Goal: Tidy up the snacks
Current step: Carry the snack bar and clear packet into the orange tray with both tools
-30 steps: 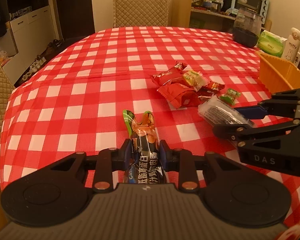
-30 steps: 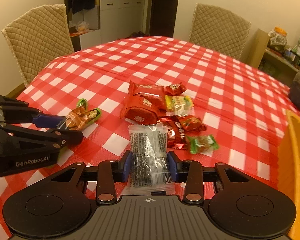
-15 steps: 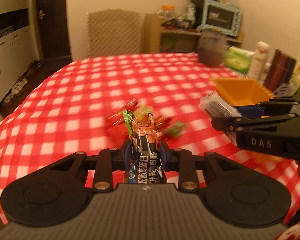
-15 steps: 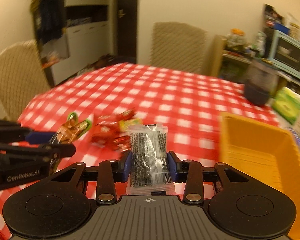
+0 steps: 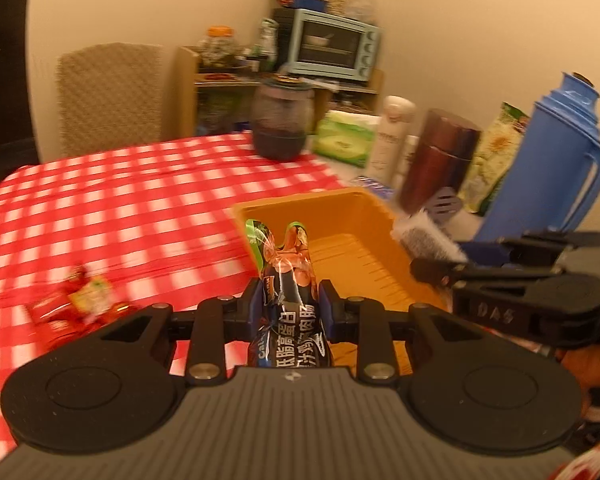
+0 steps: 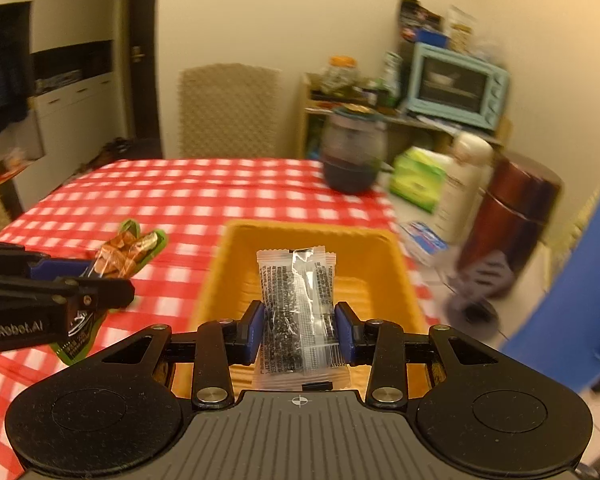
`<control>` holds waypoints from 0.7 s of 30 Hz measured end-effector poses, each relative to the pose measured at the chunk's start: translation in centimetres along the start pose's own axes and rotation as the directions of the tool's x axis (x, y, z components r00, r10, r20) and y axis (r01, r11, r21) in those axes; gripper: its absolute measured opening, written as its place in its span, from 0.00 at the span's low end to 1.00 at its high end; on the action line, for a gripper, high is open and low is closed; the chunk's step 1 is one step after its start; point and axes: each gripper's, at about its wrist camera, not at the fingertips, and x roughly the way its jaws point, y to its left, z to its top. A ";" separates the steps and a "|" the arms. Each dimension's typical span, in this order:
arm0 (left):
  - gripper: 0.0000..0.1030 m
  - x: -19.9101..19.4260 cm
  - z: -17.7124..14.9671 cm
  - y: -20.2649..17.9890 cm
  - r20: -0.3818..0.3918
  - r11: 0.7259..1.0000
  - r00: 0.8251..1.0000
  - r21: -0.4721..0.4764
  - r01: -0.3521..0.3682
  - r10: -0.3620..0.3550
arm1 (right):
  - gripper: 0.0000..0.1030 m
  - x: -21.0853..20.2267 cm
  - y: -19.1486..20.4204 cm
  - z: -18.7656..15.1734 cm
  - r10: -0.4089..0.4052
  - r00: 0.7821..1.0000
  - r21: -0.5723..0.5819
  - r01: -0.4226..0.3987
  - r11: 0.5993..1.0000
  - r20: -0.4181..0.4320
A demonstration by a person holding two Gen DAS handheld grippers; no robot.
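Both grippers were loaded and up off the table, aimed at the orange plastic bin (image 6: pixel 400 276).

Left gripper (image 5: pixel 288 306): fingers narrow, blue pads pinched on a dark sausage-snack pouch (image 5: pixel 286 280) with green-edged, orange-clear top. Pouch stood upright between the pads, its top end in line with the bin's near-left wall. In the right wrist view the same gripper (image 6: pixel 100 280) sat left of the bin, over the red-and-white checked tablecloth (image 6: pixel 220 196), pouch (image 6: pixel 128 252) sticking out toward the bin.

Right gripper (image 6: pixel 300 330): fingers also narrow, clamped on a clear packet of black seeds (image 6: pixel 296 300), held upright. Packet lined up over the bin's open interior. From the left wrist view that gripper (image 5: pixel 436 258) sat at the bin's right rim (image 5: pixel 300 204), packet (image 5: pixel 420 236) blurred.

Bin interior: ribbed floor, what showed of it was bare.

Remaining snacks (image 5: pixel 80 304), red and yellow-green wrappers, lay in a blurred heap on the cloth left of the bin, well apart from it.

Behind the bin: dark glass jar (image 6: pixel 352 156), green tissue pack (image 6: pixel 420 180), white bottle (image 6: pixel 464 184), brown canister (image 6: pixel 516 216). Blue thermos (image 5: pixel 548 160) to the bin's right. Pale blue toaster oven (image 6: pixel 456 86) on the shelf beyond.
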 end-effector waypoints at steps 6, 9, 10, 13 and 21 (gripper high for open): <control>0.25 3.1 0.8 -3.0 -0.025 0.998 0.998 0.032 0.050 -0.049 | 0.38 0.2 -3.7 -1.1 -0.026 0.999 0.069 0.027 0.997 -0.026; 0.25 4.4 0.7 -3.6 -0.035 0.997 0.998 0.044 0.061 -0.059 | 0.38 0.7 -4.5 -1.3 -0.030 0.999 0.086 0.033 0.996 -0.035; 0.25 4.8 0.5 -3.6 -0.041 0.997 0.997 0.045 0.062 -0.060 | 0.38 0.8 -4.8 -1.4 -0.031 0.999 0.089 0.034 0.995 -0.038; 0.25 6.2 0.3 -3.7 -0.062 0.997 0.996 0.041 0.067 -0.065 | 0.38 1.6 -5.4 -1.6 -0.033 0.998 0.099 0.038 0.994 -0.048; 0.25 8.8 -0.6 -3.8 -0.104 0.997 0.992 0.038 0.071 -0.067 | 0.37 3.4 -5.9 -2.1 -0.023 0.998 0.112 0.030 0.993 -0.065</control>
